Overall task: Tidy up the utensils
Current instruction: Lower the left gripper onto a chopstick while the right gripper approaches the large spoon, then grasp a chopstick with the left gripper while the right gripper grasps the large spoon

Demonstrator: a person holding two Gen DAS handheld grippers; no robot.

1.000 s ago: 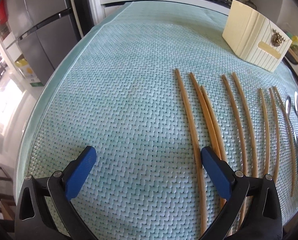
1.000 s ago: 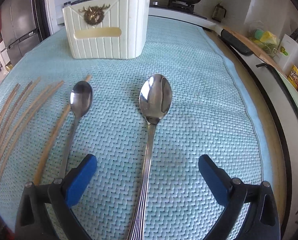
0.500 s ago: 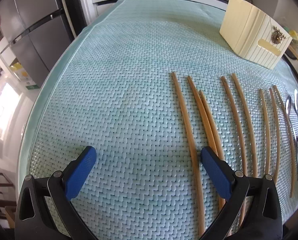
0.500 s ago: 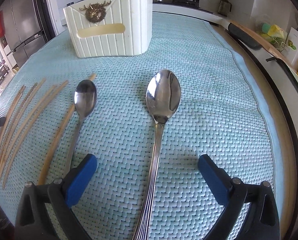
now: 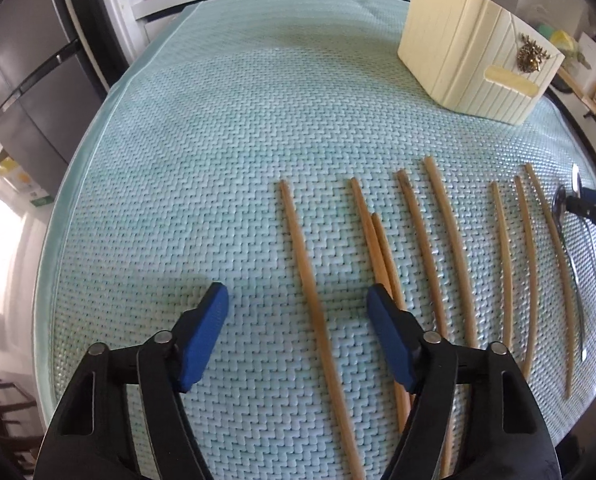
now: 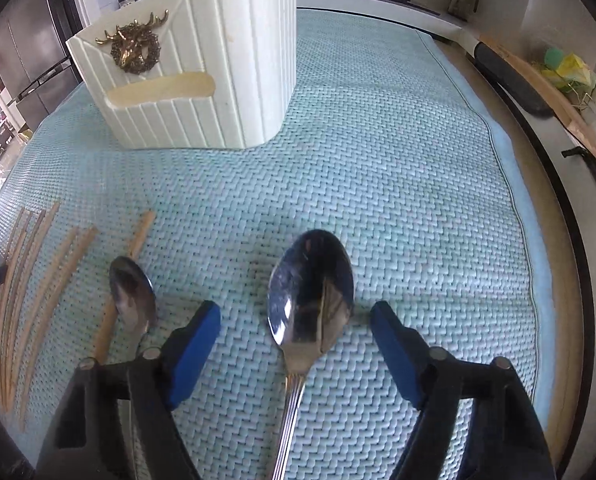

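Left gripper (image 5: 296,312): jaws have just been closing, pads not yet touching the leftmost chopstick (image 5: 312,292) between them on the woven mat (image 5: 202,128). Right gripper (image 6: 296,330): jaws likewise closing, straddling the large spoon (image 6: 310,292) without contact. Small spoon (image 6: 132,294) just beside; white holder (image 6: 202,80) beyond.

My left claw (image 5: 298,336) and right claw (image 6: 296,350) look the same: black plastic arms, silver round screws, blue rubber pads (image 5: 204,340).
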